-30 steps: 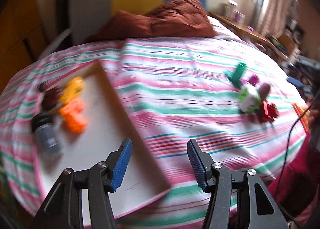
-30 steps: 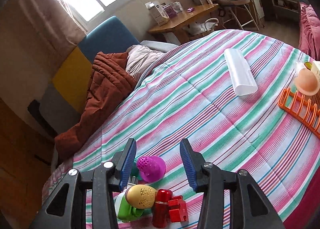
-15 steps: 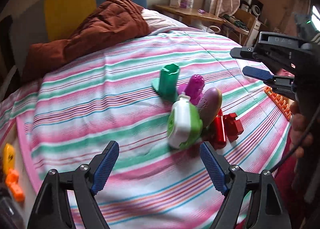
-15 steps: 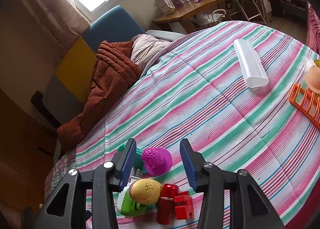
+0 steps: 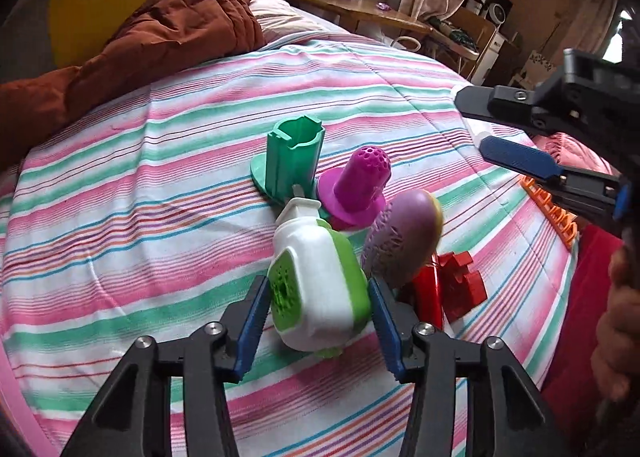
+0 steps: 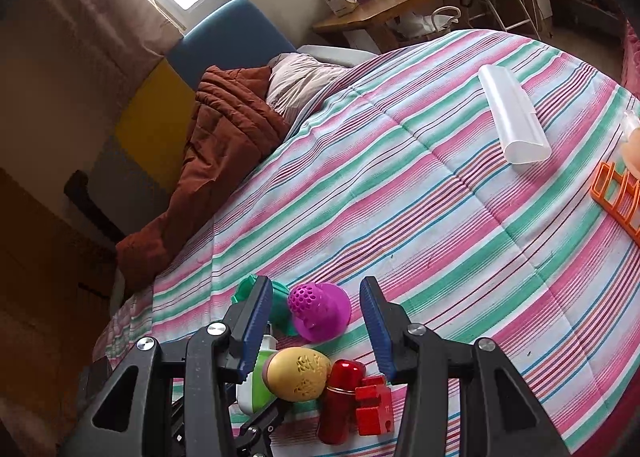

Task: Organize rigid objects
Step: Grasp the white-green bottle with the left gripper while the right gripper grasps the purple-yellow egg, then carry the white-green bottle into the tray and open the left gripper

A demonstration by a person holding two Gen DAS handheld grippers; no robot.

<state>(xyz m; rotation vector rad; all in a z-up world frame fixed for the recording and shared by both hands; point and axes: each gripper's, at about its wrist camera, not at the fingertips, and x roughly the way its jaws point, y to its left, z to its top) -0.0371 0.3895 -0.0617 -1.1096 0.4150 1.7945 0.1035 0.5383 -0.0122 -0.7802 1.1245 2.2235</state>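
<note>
L gripper (image 5: 318, 311) is spread w/ the white-green bottle (image 5: 318, 289) lying between its blue pads on the striped bedspread (image 5: 160, 197); contact can't be told. Just ahead of it sit the purple egg (image 5: 404, 237), magenta cap (image 5: 358, 185) & green holder (image 5: 292, 165), red block (image 5: 460, 285) to the right. R gripper (image 6: 316, 325) is spread too, holding nothing, above the same pile w/ the cap between its fingers in view.
</note>
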